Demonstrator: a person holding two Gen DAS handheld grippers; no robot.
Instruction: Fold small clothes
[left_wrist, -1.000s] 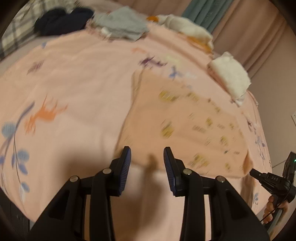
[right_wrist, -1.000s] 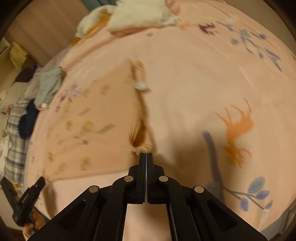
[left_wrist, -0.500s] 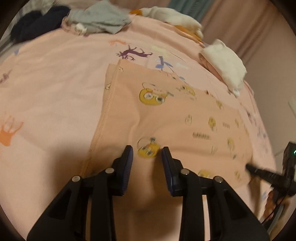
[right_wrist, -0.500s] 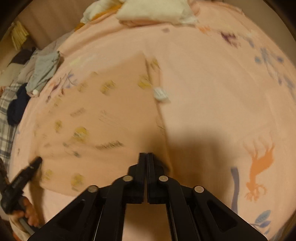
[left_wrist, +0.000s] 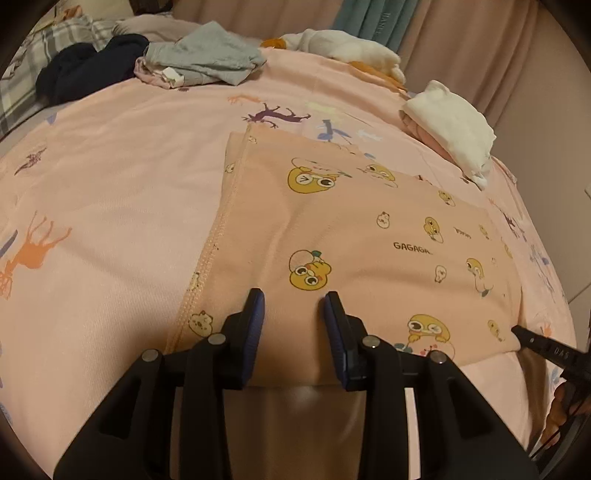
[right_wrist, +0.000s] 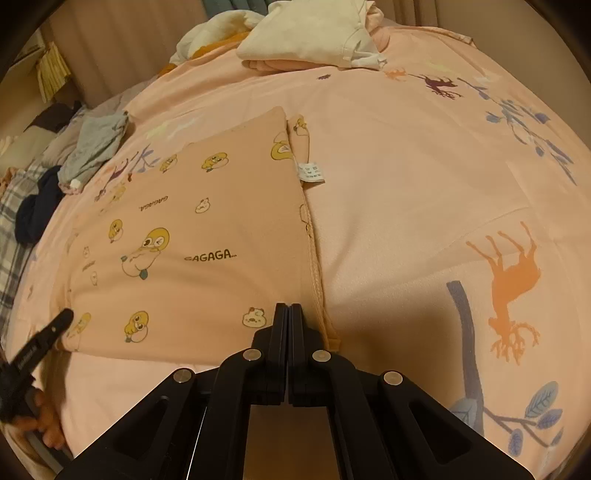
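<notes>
The peach garment (left_wrist: 369, 229) printed with yellow ducks now lies flat and sharp on the pink bedsheet (left_wrist: 110, 184), closer under both cameras than a second ago, when it was blurred and farther off. The left gripper (left_wrist: 293, 321) sits low over its near edge, jaws part open with cloth between them but no clear pinch. The right gripper (right_wrist: 286, 314) is clenched tight at the near corner beside the stitched hem (right_wrist: 314, 273); whether it pinches cloth I cannot tell. A white label (right_wrist: 311, 172) pokes out at the side. Beyond lie a folded white pile (left_wrist: 450, 125), grey clothes (left_wrist: 207, 59) and a dark garment (left_wrist: 81, 74)
</notes>
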